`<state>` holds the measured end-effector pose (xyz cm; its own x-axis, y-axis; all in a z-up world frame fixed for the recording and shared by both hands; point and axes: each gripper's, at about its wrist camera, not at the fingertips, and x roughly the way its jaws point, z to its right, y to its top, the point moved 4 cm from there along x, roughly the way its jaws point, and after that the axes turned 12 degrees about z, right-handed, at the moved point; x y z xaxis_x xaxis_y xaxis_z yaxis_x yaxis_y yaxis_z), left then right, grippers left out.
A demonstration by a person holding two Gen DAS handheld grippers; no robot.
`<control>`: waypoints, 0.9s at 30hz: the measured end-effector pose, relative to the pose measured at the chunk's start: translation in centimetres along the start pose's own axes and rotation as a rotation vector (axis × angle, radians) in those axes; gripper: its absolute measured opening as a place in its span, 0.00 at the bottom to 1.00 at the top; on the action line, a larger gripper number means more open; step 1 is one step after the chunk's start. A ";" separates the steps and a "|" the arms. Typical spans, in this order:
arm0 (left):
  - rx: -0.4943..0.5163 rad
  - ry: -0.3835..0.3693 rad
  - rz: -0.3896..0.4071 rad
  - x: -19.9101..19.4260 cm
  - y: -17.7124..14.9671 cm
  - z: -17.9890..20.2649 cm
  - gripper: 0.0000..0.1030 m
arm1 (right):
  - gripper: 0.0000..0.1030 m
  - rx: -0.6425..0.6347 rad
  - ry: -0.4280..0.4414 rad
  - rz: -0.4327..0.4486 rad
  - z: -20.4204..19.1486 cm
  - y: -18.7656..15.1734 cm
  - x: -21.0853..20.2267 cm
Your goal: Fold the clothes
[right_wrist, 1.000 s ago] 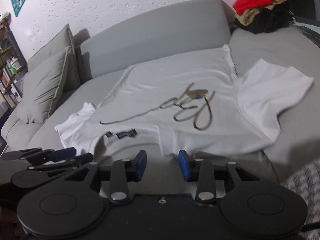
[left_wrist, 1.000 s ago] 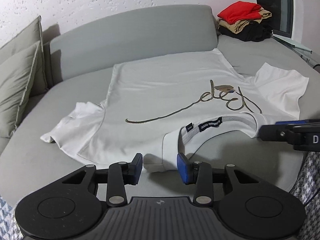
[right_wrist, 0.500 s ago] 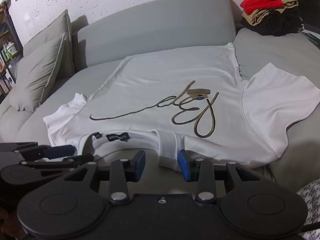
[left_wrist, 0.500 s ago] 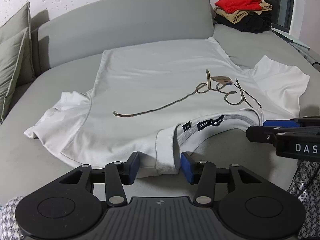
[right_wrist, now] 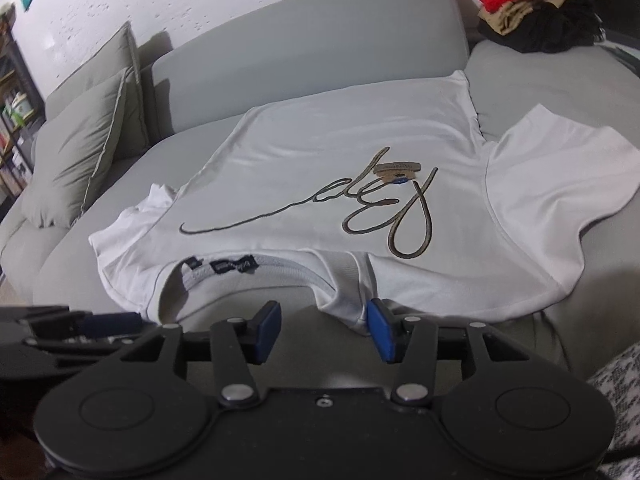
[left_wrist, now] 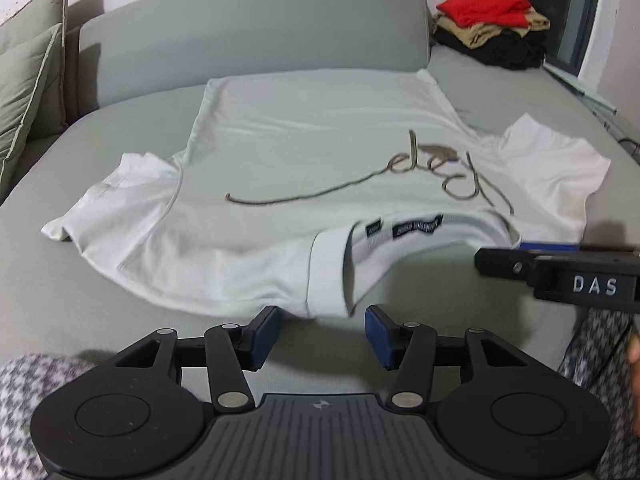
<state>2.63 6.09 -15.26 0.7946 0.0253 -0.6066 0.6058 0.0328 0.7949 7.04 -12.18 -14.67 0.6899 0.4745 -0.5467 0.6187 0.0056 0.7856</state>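
Observation:
A white T-shirt with gold script lies flat on the grey sofa, its collar toward me. My left gripper is open at the shirt's near edge, left of the collar. The ribbed hem lies just ahead of the gap and the pads do not press on it. In the right wrist view the T-shirt shows the collar's right end lying against the right pad of my right gripper. Its jaws are opening and no cloth is pinched. The right gripper's side shows at the collar's right.
A pile of folded clothes, red on tan on black, sits at the sofa's far right corner. Grey cushions lean at the left, with a shelf beyond. Houndstooth fabric fills the near corners. The backrest runs behind the shirt.
Both grippers came closer to the shirt's collar edge and their jaws spread wider. The hem now lies right at the pads.

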 end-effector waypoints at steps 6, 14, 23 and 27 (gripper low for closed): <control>0.038 0.046 0.002 0.6 0.7 0.3 0.20 | 0.35 0.002 -0.052 0.006 0.0 0.0 0.4; 0.154 -0.004 -0.029 -2.4 2.0 0.0 0.14 | 0.09 -0.068 -0.055 -0.043 -0.2 1.4 -1.8; 0.161 -0.044 -0.088 -4.5 -0.9 -1.8 0.28 | 0.33 -0.146 0.011 -0.210 0.1 -0.3 -5.2; 0.019 -0.050 0.014 -6.1 0.3 -3.8 0.28 | 0.33 -0.046 0.016 -0.055 1.2 1.8 -6.7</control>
<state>-2.18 9.72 -11.42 0.8035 -0.0239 -0.5948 0.5952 0.0133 0.8035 4.03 -16.42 -9.97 0.6489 0.4867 -0.5848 0.6371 0.0726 0.7674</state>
